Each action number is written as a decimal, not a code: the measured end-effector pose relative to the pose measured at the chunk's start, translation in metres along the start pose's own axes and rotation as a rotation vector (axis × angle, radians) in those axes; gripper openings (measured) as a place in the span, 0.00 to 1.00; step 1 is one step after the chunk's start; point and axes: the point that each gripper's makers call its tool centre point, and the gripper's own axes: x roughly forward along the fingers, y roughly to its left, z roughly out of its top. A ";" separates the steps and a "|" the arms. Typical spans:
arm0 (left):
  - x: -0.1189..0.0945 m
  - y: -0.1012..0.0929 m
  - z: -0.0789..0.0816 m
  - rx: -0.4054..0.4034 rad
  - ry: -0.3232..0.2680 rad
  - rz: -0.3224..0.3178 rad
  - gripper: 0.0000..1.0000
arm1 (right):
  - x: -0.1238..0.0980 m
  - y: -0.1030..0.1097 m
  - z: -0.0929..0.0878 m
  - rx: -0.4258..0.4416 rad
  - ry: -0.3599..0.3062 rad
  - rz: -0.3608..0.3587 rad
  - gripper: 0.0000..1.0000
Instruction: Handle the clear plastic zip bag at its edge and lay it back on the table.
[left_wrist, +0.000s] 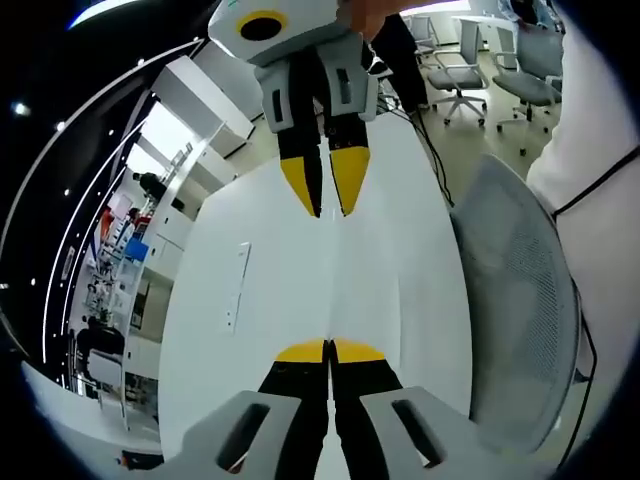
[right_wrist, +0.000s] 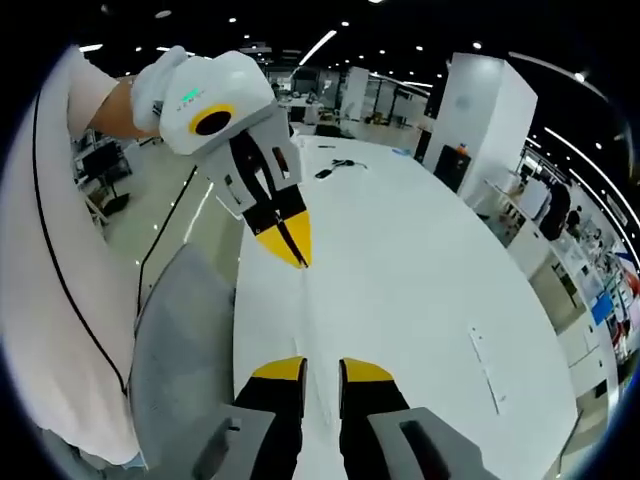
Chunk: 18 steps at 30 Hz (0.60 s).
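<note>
**Two grippers nose to nose over the table, bag edge in hand, lay-down pending**

Left gripper (left_wrist: 330, 350): jaws pressed together, yellow tips touching, apparently nipping the near edge of the clear plastic zip bag (left_wrist: 332, 280). Film too clear to confirm between the pads.

Right gripper (right_wrist: 320, 368): jaws a little spread, white showing through the gap, so probably not clamped on anything.

Bag barely readable: only a faint crease running from one set of tips to the other, low over the white table (left_wrist: 250, 300), seemingly flat or close to it.

Judged step: the edge handling near its end, release not yet made.

Next move calls for opening the left jaws gently and lifting straight off, without dragging the film.

Pose: both grippers pointing at each other along the crease and angled down at the tabletop, with a white-gloved hand (right_wrist: 150, 90) on the left gripper's body. Grey mesh chair (left_wrist: 520, 300) just beside the table edge.
</note>
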 end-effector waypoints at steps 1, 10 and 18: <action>0.000 0.000 0.001 0.000 -0.002 0.002 0.00 | 0.001 -0.001 0.000 -0.002 0.005 -0.003 0.08; 0.000 0.000 0.002 -0.002 -0.007 0.005 0.00 | 0.012 0.002 -0.002 -0.017 0.035 0.005 0.05; 0.002 0.000 0.005 -0.002 -0.011 0.007 0.00 | 0.017 0.005 -0.006 -0.011 0.057 0.029 0.05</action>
